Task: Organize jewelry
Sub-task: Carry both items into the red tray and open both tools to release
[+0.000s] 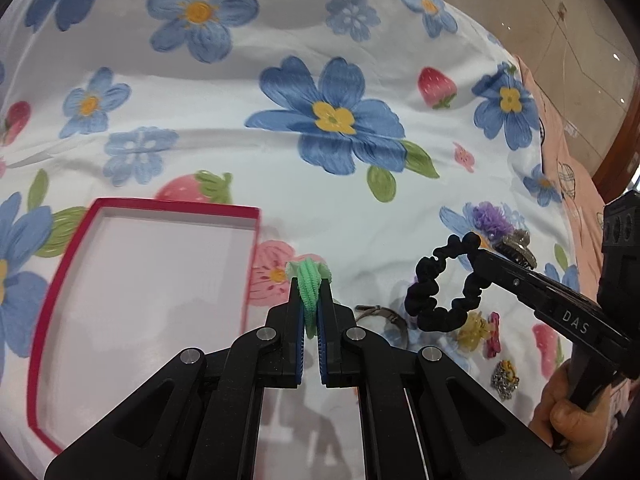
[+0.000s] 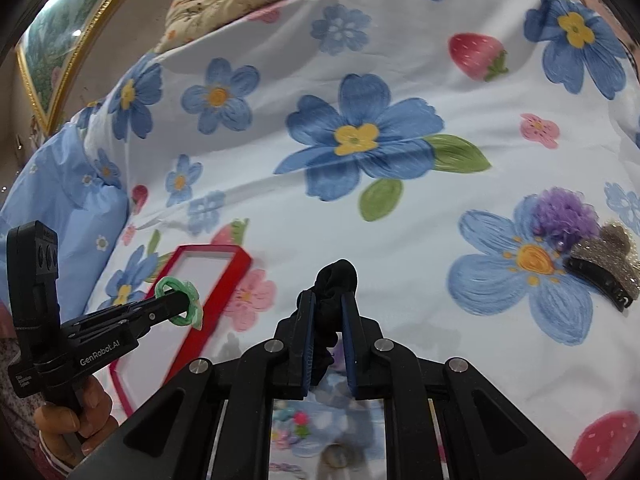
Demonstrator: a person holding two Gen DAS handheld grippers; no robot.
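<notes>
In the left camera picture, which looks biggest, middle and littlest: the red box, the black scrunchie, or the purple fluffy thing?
1. red box
2. black scrunchie
3. purple fluffy thing
The scrunchie is lifted toward the camera, so its true size is unsure.

- Both wrist views were bright and evenly lit, colours vivid on the flowered bedsheet [image 1: 224, 60].
- Fisheye lenses bent the scene into a dome; dark vignettes filled the corners.
- Soft, faint shadows lay on the sheet just ahead of the gripper linkages.
- Small glints showed on the glossy floor [image 1: 592, 40] and on a framed picture [image 2: 60, 40].
- Edges looked slightly smeared; centres stayed fairly sharp.
</notes>
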